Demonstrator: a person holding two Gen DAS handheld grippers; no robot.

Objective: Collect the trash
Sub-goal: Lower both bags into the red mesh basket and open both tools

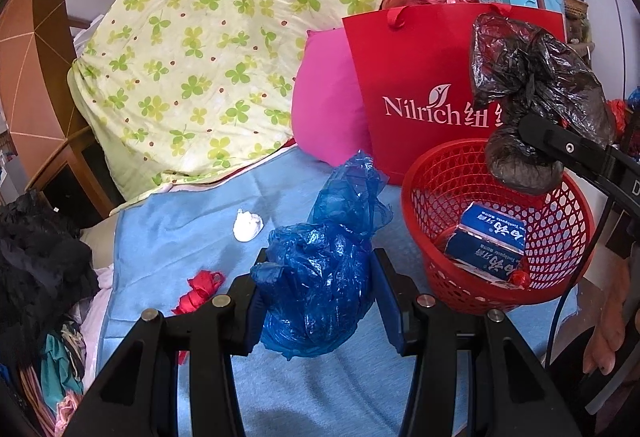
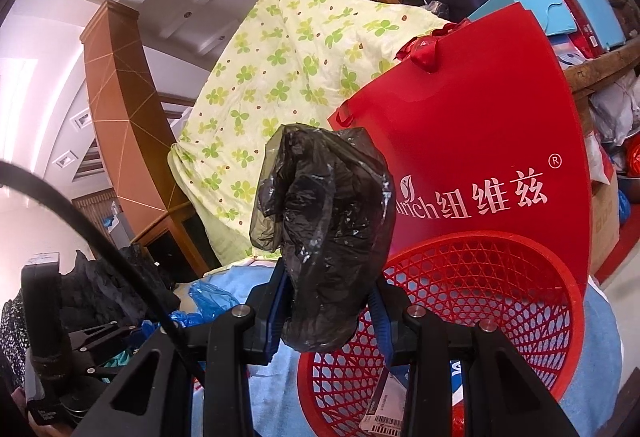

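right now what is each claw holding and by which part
Left claw grips the blue plastic bag around its bunched lower body; right claw pinches the black plastic bag near its bottom.

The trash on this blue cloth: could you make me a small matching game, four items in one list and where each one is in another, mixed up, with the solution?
Things:
1. blue plastic bag
2. black plastic bag
3. toothpaste box
4. white paper wad

Places:
A. inside the red basket
B. loose on the blue cloth
C. clamped in the left gripper
D. clamped in the right gripper, above the basket

Pairs: 1-C, 2-D, 3-A, 4-B
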